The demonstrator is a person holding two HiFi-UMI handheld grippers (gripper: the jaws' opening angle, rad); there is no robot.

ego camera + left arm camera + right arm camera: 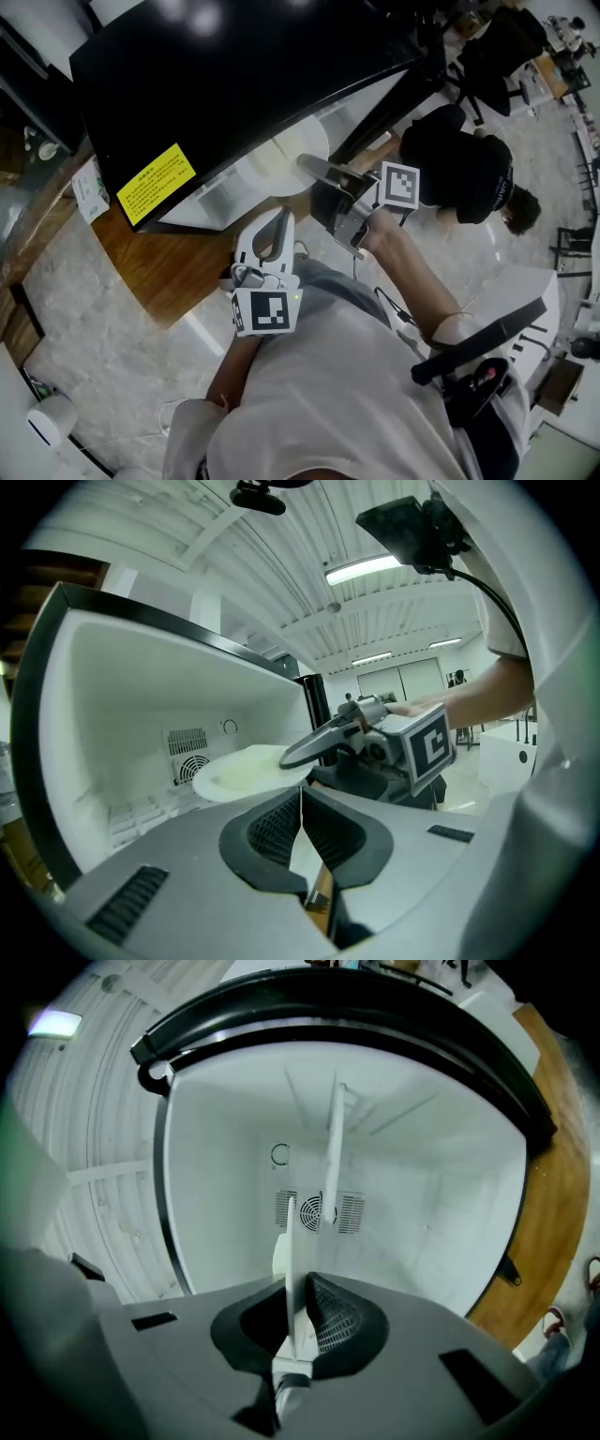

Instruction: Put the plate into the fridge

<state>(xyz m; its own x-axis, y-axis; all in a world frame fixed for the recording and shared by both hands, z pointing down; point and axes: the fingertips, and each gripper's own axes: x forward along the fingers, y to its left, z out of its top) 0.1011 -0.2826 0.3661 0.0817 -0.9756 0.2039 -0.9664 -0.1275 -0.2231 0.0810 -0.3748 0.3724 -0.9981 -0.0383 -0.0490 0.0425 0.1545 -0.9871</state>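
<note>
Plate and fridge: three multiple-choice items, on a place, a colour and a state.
1. The plate is: A on the floor; B in the right gripper; C on a chair.
2. The sticker on the fridge is: A red; B yellow; C blue.
3. The left gripper has its jaws: A together, empty; B on the plate; C wide apart.
Key: B, the right gripper view shows its jaws clamping the rim; B, yellow in the head view; A, the left gripper view shows them meeting.
</note>
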